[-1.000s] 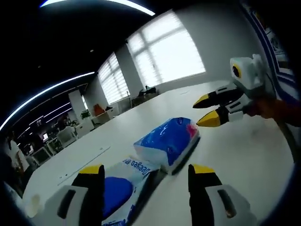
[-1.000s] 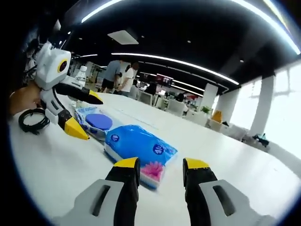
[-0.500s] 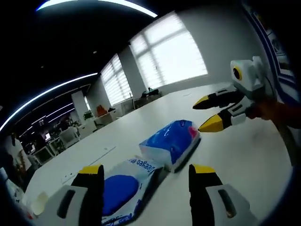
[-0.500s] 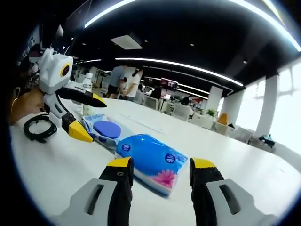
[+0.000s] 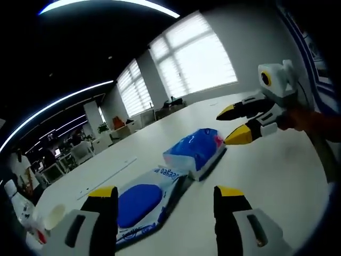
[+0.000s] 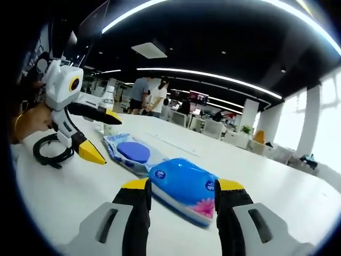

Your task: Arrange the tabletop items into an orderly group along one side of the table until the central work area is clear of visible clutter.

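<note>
Tissue pack (image 6: 184, 183) between right tool (image 6: 183, 185) tips

Table: we've got the white tabletop (image 5: 277, 176) carrying everything.
Middle: blue plastic tissue pack (image 6: 184, 184) touching flat blue-and-white wipes packet (image 6: 130, 153).
Beyond: coiled black cable (image 6: 51, 151); clear plastic bottle (image 5: 16, 200) behind wipes.

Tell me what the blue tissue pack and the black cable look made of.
Blue tissue pack: thin glossy plastic film, judging by its sheen and printed logos, probably over soft tissue. Black cable: apparently matte rubber or plastic sheathing, since it lies in a limp coil.
</note>
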`<state>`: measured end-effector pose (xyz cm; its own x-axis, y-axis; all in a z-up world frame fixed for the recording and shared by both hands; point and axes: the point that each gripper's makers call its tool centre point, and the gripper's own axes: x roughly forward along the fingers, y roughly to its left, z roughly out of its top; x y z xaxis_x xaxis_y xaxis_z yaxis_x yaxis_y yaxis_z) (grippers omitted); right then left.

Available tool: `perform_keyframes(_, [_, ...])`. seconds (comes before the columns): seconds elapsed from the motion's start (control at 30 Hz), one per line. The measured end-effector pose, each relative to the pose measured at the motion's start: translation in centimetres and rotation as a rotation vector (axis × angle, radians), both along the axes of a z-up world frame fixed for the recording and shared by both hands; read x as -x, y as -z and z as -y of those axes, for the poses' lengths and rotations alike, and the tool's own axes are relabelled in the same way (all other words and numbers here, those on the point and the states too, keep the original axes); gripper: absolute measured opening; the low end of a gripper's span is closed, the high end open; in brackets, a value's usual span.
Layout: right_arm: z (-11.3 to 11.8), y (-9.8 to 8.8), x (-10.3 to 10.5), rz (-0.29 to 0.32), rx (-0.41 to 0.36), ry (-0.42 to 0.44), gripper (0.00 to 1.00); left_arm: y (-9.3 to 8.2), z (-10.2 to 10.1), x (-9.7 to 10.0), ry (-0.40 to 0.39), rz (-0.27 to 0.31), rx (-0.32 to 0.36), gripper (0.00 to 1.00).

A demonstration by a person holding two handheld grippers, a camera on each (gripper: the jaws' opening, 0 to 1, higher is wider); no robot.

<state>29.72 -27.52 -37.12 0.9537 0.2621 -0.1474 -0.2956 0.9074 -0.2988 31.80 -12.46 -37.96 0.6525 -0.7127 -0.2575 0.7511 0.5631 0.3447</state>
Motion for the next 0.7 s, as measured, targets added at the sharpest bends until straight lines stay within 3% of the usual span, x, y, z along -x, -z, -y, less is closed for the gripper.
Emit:
perform_keyframes(0.17, [-0.9, -0.1, 0.4, 0.003, -0.005, -0.026, 0.36, 0.9, -1.3, 0.2, -0.026, -0.01, -0.021, 0.7])
perform_keyframes(0.37, [-2.0, 0.0, 0.6, -0.007, -0.011, -0.034, 0.43, 0.7, -2.6, 0.9, -0.027, -0.01, 0.004, 0.68])
perform_keyframes(0.5, [-2.6, -0.2, 0.7, -0.001, -0.004, -0.05, 0.43, 0.5, -3.7, 1.2, -0.042, 0.013, 0.002, 0.68])
perform_keyframes(0.7, [-3.3, -0.2, 1.1, -0.01, -0.008, -0.059, 0.43, 0.6, -4.7, 1.7, -0.049, -0.003, 0.009, 0.67])
